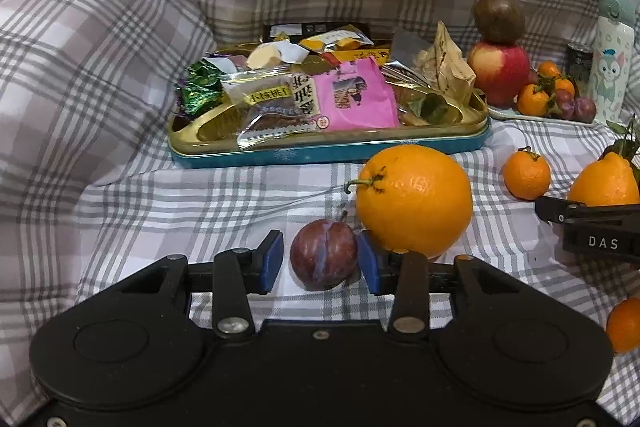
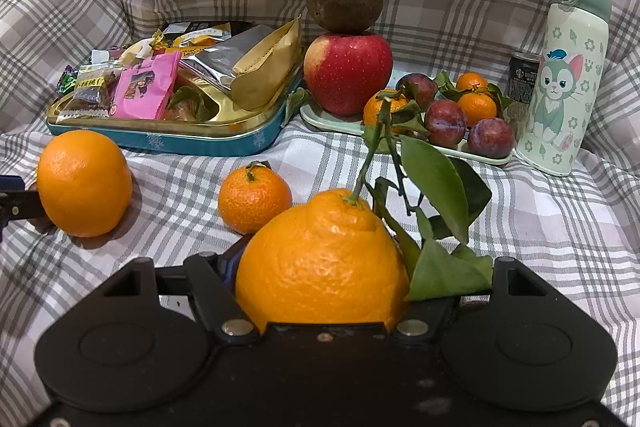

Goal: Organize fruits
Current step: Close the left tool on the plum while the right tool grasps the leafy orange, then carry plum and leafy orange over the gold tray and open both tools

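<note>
Snack tin [image 1: 328, 151], cat-print bottle [image 2: 564, 87], dark can [image 2: 524, 75]

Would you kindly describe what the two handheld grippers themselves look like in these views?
Both are matte black plastic with rounded housings, raised round discs and silver rivets on the linkage arms. The left gripper has blue pads on its fingers. The right gripper shows a blue pad too; from the left view, its side bears white "DAS" lettering. No cables or sleeves show.

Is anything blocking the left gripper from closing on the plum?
Nothing visible lies between the left gripper and the plum, which sits between its open pads. The large orange crowds in just behind the right-hand pad.
</note>
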Demonstrator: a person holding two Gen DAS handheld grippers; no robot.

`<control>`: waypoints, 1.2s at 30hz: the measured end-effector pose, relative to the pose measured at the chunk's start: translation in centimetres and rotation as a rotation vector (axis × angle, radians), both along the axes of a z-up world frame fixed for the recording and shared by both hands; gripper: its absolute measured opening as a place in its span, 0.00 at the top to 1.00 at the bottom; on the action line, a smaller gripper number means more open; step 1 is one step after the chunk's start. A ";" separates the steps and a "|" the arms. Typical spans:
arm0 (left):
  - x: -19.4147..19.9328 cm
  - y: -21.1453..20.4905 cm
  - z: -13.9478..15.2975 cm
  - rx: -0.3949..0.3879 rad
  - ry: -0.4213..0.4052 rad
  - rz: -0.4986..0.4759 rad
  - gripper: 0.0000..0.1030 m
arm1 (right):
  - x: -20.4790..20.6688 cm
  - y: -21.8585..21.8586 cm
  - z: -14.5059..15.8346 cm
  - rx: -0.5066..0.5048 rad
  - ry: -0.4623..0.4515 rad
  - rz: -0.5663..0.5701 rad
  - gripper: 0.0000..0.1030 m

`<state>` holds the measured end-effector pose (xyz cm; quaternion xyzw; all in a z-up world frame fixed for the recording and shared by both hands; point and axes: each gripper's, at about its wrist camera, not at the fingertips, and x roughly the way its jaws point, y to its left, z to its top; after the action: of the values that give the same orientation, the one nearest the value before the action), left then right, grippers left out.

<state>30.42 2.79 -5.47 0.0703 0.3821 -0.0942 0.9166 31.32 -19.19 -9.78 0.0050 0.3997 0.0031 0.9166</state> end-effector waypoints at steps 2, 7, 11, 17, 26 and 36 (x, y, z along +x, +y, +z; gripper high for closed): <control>0.4 0.0 -0.4 -0.001 0.022 -0.002 0.52 | 0.0 0.1 0.0 -0.002 -0.001 0.000 0.28; 1.1 0.1 -1.3 -0.015 0.056 0.014 0.52 | -0.1 0.0 0.0 -0.002 -0.005 0.002 0.28; 1.3 -0.1 -1.3 -0.015 0.044 0.020 0.52 | -0.1 0.0 -0.1 -0.002 -0.006 0.001 0.28; 1.4 0.4 -1.2 -0.047 0.048 0.040 0.53 | -0.2 0.1 0.0 -0.004 -0.010 -0.007 0.29; -0.3 0.8 0.2 -0.069 0.034 0.055 0.53 | -0.9 -0.2 0.6 0.018 -0.004 -0.024 0.30; -3.8 0.3 3.5 -0.085 0.006 0.044 0.53 | -3.1 -0.8 3.4 0.039 -0.063 -0.052 0.30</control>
<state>26.66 3.10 -1.96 0.0223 0.3818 -0.0902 0.9196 28.18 -19.99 -6.34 0.0332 0.3703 -0.0126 0.9282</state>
